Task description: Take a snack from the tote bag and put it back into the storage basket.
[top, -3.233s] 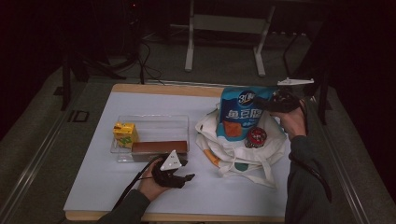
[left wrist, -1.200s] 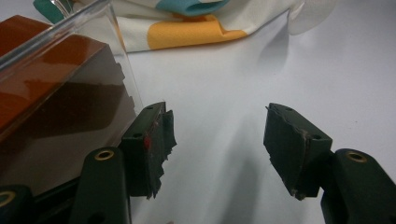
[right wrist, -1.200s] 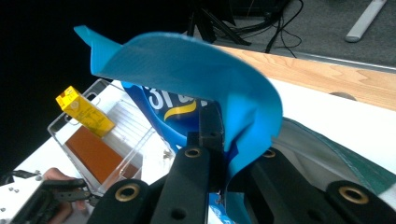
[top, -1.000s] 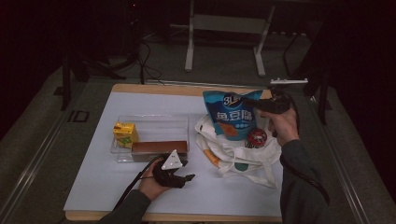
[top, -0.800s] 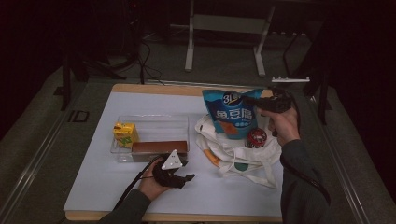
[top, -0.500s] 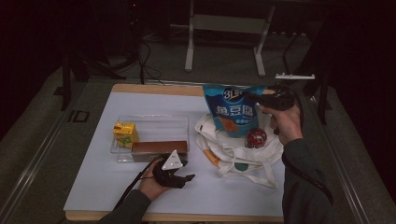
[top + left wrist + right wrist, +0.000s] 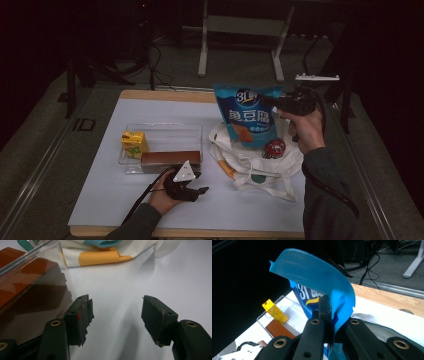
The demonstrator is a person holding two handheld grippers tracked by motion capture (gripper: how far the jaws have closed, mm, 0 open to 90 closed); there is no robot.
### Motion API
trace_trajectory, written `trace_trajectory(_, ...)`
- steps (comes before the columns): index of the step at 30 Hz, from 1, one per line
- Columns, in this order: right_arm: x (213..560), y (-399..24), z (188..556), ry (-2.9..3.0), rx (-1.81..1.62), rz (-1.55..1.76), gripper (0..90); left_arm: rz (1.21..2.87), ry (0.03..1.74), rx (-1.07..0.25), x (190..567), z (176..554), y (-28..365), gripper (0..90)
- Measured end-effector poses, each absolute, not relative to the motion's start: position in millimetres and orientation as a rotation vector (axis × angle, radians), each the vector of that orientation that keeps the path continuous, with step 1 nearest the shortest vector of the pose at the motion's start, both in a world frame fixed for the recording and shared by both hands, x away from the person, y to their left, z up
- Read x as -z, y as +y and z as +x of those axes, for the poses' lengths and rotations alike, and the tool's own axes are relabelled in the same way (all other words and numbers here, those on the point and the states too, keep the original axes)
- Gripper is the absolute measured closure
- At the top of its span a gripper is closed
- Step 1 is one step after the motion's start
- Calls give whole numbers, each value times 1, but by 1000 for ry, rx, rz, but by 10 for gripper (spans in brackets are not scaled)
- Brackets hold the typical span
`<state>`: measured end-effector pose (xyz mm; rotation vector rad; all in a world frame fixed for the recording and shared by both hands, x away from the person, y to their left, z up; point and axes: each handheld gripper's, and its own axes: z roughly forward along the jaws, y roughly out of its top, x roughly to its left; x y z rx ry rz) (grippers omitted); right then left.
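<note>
The right gripper [image 7: 280,102] has the blue snack bag [image 7: 248,119] pinched at its top edge, and over the last few seconds the bag has climbed: earlier its bottom sat down among the folds of the white tote bag [image 7: 260,167], now it hangs above the tote with most of its printed face clear (the hand has drifted toward the far side of the table too). In the right gripper view the jaws are clamped tight on the folded blue rim [image 7: 329,287], so the hold looks secure. My guess is the bag is being pulled out of the tote and is almost free, perhaps headed for the clear tray [image 7: 165,134], where a yellow carton [image 7: 134,142] and a brown box [image 7: 170,159] already sit.

The left gripper [image 7: 192,186] has not budged; it rests on the white table [image 7: 100,200] just in front of the tray, jaws apart with nothing between them.

Hard to judge: whether the bag's lower edge still brushes the tote, since the 2 overlap from above. A small red round thing [image 7: 274,148] lies on the tote, too dim to identify. The room beyond the table is nearly black
</note>
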<state>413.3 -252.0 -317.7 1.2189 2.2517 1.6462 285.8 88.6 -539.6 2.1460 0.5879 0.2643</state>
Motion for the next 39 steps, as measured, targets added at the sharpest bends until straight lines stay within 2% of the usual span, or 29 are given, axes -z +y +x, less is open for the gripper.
trace_trajectory(39, 307, -222, 408, 2273, -1719, 1182, 893, 2147, 579, -260, 540, 286, 88, 403)
